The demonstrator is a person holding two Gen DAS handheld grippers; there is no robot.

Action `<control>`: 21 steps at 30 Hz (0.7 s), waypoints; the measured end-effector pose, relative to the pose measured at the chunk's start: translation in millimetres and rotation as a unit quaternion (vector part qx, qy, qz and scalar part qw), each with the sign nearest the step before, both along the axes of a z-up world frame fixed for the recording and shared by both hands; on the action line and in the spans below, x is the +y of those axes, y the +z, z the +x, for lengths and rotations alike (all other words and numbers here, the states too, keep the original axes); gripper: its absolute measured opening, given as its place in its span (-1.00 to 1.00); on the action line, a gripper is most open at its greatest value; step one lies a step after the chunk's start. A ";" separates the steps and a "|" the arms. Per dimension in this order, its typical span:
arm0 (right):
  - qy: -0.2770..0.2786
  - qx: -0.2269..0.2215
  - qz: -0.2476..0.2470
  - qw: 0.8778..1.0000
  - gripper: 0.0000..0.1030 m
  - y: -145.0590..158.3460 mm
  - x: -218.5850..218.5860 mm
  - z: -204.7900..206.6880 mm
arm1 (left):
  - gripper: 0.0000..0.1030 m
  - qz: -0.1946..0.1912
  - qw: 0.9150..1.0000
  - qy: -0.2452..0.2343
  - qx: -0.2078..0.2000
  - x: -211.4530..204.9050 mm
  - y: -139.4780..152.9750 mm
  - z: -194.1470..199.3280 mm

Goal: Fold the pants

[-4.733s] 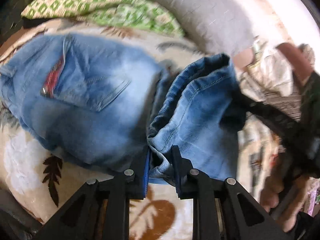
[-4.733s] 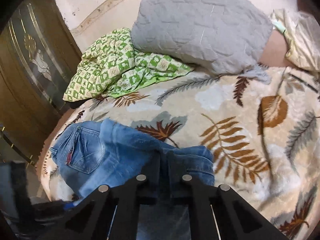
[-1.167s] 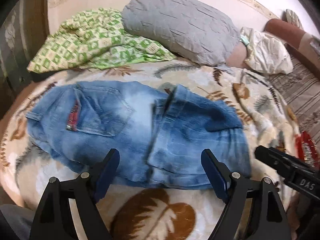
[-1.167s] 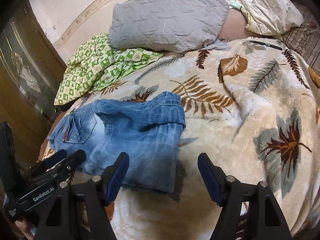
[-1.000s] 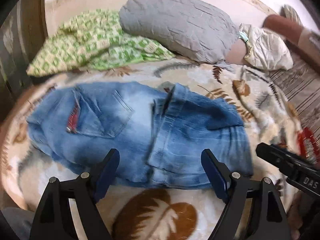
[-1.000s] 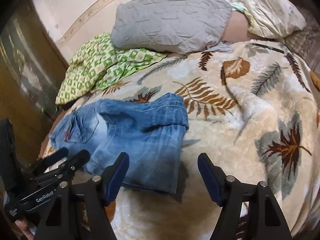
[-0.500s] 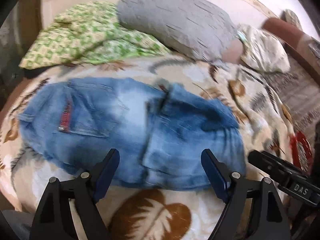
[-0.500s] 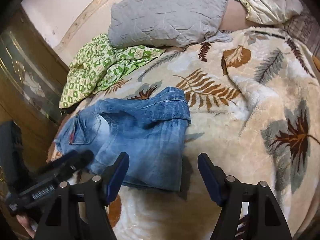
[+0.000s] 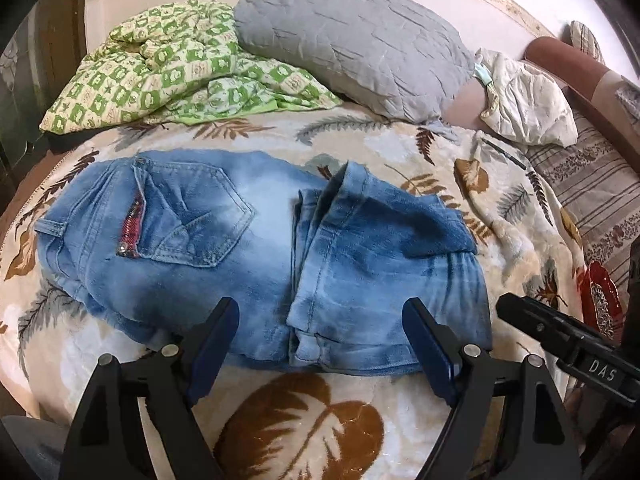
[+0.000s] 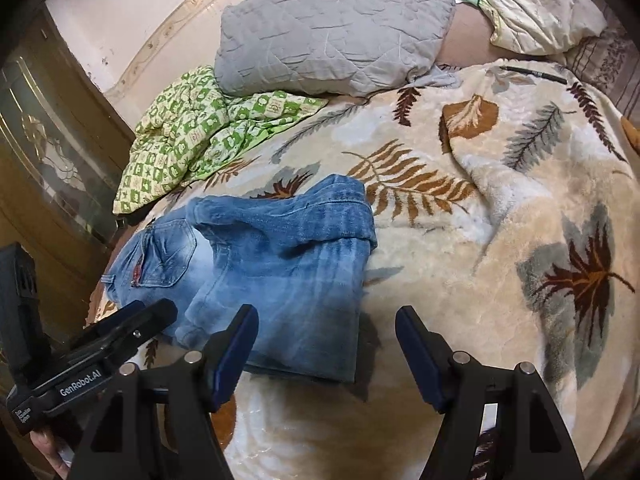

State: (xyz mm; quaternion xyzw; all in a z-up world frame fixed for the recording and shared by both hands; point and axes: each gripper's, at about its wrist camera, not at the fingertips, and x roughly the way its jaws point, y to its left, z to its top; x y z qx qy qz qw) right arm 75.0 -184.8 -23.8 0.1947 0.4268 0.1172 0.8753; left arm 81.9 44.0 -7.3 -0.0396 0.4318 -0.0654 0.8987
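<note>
Blue jeans (image 9: pixel 256 256) lie folded on the leaf-print blanket (image 9: pixel 304 424), the leg ends laid back over the thigh part beside the back pocket. They also show in the right wrist view (image 10: pixel 280 276). My left gripper (image 9: pixel 320 340) is open and empty, hovering above the near edge of the jeans. My right gripper (image 10: pixel 326 348) is open and empty, above the jeans' right near corner. The right gripper's body shows at the right of the left view (image 9: pixel 568 340).
A grey pillow (image 9: pixel 352 36) and a green checked cloth (image 9: pixel 168 68) lie at the head of the bed. A cream pillow (image 9: pixel 524 104) lies at the right. A wooden cabinet (image 10: pixel 48 168) stands left of the bed. A red object (image 9: pixel 600 300) sits at the right edge.
About 4.7 s ago both grippers were shut on the jeans' leg ends. They have let go, opened and pulled back. Over the last second they only shift slightly.
</note>
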 end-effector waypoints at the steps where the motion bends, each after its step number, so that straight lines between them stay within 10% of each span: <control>1: -0.003 -0.002 0.003 1.000 0.43 1.2 -1.9 -0.8 | 0.63 -0.003 1.000 0.004 -0.003 1.4 1.2 -0.4; 21: 0.002 -0.003 -0.016 1.000 0.43 5.1 9.3 4.4 | 0.63 -0.006 1.000 0.007 0.010 7.9 -0.7 2.7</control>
